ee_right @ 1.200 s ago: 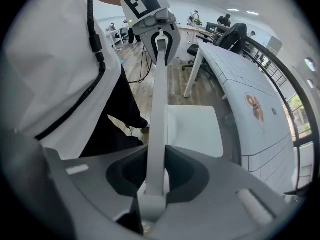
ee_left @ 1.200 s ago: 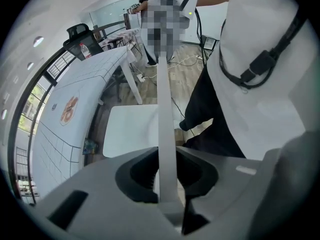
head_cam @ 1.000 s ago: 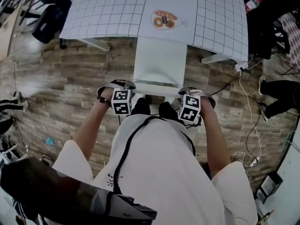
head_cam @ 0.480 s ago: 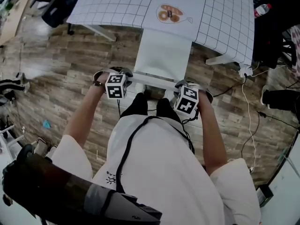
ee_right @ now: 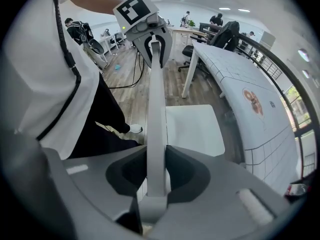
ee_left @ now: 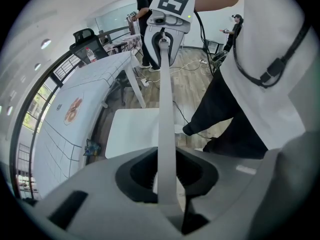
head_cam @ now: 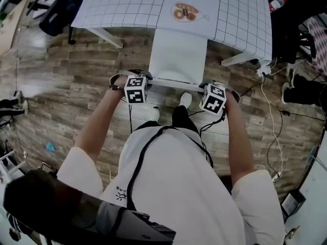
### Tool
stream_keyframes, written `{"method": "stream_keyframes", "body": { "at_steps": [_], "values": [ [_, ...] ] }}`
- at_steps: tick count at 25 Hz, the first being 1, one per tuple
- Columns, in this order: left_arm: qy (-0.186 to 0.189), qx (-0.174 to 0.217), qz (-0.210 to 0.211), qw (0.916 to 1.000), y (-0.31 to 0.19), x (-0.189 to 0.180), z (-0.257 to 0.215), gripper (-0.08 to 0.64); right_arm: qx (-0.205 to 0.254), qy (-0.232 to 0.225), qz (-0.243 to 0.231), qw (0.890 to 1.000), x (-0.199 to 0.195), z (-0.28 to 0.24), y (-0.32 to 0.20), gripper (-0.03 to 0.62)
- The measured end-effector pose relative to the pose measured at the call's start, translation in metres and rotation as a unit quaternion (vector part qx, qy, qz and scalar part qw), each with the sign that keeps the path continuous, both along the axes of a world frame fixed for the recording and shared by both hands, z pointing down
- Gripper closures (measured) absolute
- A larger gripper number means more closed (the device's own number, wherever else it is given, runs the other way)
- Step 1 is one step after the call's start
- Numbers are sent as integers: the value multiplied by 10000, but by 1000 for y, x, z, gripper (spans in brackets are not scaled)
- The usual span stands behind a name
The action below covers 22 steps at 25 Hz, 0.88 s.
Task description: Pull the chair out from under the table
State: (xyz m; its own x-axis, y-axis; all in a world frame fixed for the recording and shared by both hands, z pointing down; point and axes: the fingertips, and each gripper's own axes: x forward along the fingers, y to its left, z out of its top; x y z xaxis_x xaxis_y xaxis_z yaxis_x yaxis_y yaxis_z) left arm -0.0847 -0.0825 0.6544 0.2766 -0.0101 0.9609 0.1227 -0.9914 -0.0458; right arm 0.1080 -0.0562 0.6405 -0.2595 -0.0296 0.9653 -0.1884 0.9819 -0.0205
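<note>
The white chair with a flat square seat [head_cam: 179,55] is found on the wood-plank floor [head_cam: 76,86], in front of the white table with a black grid pattern [head_cam: 127,9]. Most of the seat is seen clear of the table; only its far edge is met by the table's near edge. The chair's thin white top rail [head_cam: 176,84] is turned towards the person.

This rail is clamped at its left end by the left gripper [head_cam: 138,81] and at its right end by the right gripper [head_cam: 210,87]. In the left gripper view the rail [ee_left: 166,109] is pinched between that gripper's [ee_left: 165,176] dark pads. In the right gripper view the same is shown for the rail [ee_right: 156,109] and the right gripper [ee_right: 155,176]. Both grippers are pointed steeply down.

Just behind the rail, the person's white shoe [head_cam: 185,100] is set on the floor. On the table, a small flat item with brown rings [head_cam: 185,11] is laid near the edge above the seat.
</note>
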Motion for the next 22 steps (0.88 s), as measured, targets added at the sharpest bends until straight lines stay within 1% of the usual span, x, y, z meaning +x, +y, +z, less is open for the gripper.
{"method": "stream_keyframes", "body": {
  "at_steps": [4, 8, 10, 15, 18, 22],
  "values": [
    [149, -19, 42, 9999, 2, -2, -1, 474, -98, 224, 108, 9996, -3, 5, 0, 494],
    [280, -18, 125, 9995, 3, 0, -2, 476, -67, 619, 217, 9978, -2, 7, 1, 495],
    [330, -8, 136, 9994, 4, -3, -3, 476, -43, 678, 289, 9973, -5, 7, 1, 490],
    [411, 11, 153, 9990, 5, -8, -3, 476, 270, 823, 417, 9954, -9, 9, -3, 477],
    [429, -19, 180, 9989, 7, -8, -3, 476, 213, 888, 516, 9945, -9, 10, -1, 471],
    [419, 22, 137, 9990, 6, -6, -4, 476, 225, 906, 511, 9943, -8, 9, -2, 472]
  ]
}}
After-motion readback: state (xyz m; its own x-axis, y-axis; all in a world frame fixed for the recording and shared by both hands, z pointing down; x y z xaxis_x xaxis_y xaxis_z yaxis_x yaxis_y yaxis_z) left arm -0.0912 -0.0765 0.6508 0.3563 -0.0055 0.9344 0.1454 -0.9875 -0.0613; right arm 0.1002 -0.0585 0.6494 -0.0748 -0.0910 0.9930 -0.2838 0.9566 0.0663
